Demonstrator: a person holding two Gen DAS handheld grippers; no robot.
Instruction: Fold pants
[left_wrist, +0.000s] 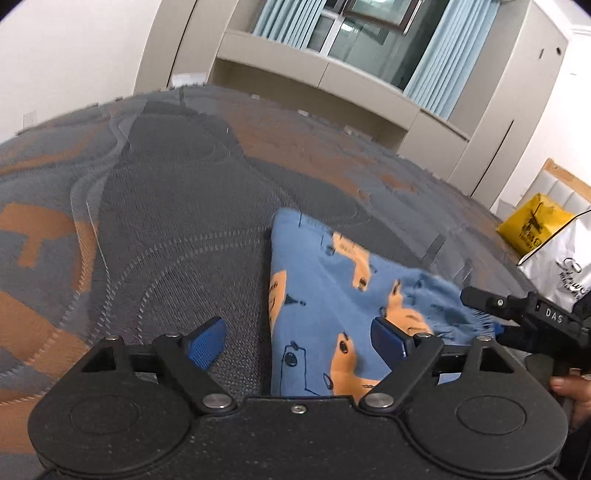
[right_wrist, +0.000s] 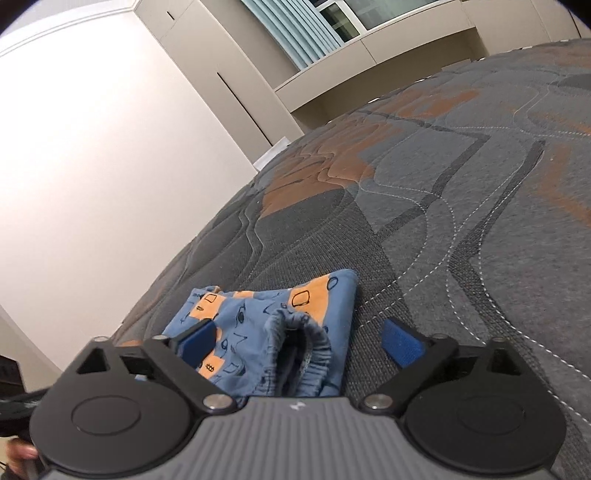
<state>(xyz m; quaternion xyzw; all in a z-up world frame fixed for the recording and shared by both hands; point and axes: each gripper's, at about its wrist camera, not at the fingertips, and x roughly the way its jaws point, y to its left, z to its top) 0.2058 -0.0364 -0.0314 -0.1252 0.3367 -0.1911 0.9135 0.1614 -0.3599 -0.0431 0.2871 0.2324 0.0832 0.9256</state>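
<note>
Small blue pants (left_wrist: 332, 295) with orange prints lie folded in a compact bundle on a quilted grey and orange mattress (left_wrist: 166, 203). My left gripper (left_wrist: 297, 343) is open just over the bundle's near left edge. Its right pad hovers over the cloth and its left pad over bare mattress. In the right wrist view the pants (right_wrist: 258, 306) show their gathered elastic waistband (right_wrist: 317, 347) facing me. My right gripper (right_wrist: 299, 345) is open around that end, and neither pad presses on the cloth. One black finger (left_wrist: 491, 301) of the right gripper shows at the bundle's right side.
A yellow bag (left_wrist: 532, 225) and a white bag (left_wrist: 565, 266) stand past the mattress's right edge. Beige cabinets (left_wrist: 369, 99) and a window with blue curtains line the far wall. A hand (left_wrist: 569, 391) holds the right gripper's handle. The mattress (right_wrist: 461, 221) stretches away beyond the pants.
</note>
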